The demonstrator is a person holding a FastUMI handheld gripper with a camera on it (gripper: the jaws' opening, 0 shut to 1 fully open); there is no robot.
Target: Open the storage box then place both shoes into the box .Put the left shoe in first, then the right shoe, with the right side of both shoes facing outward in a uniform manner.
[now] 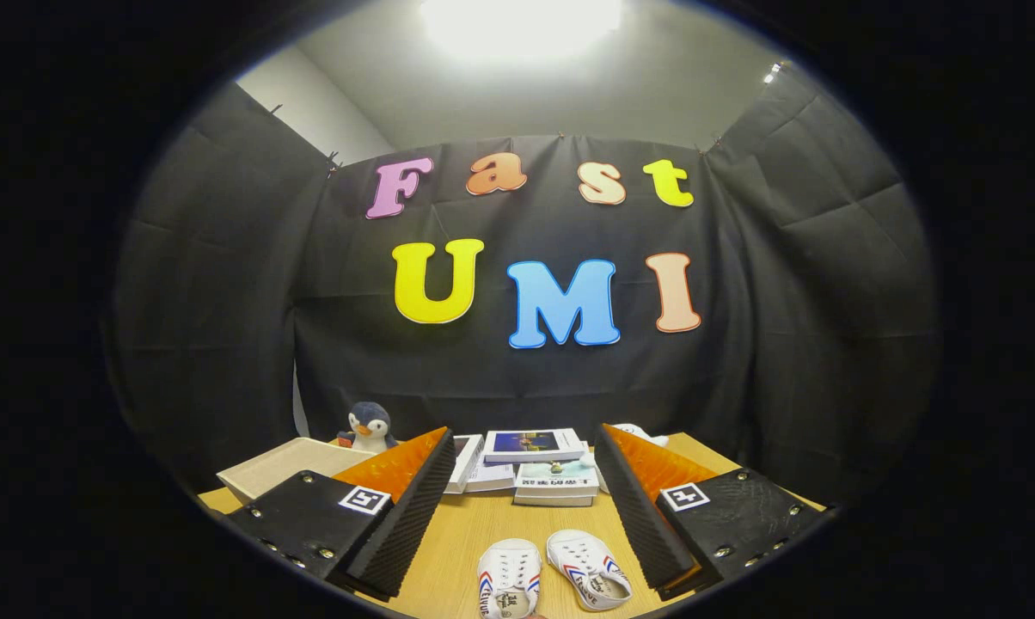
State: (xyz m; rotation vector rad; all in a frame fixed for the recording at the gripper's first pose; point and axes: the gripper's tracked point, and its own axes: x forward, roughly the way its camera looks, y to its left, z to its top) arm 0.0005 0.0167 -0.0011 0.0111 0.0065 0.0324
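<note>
1. Two shoes (552, 578) side by side on the wooden table (474, 533), low between the fingers.
2. Gripper (530, 507) held level above the table, spread wide, gripping nothing.
3. Beyond: stacked books (535, 464), toy penguin (370, 427), pale box (281, 468).

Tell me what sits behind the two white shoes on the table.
Behind the shoes, beyond the open gripper, lie stacked books; a penguin toy stands beside them. The fingers hide whatever lies behind them.
</note>
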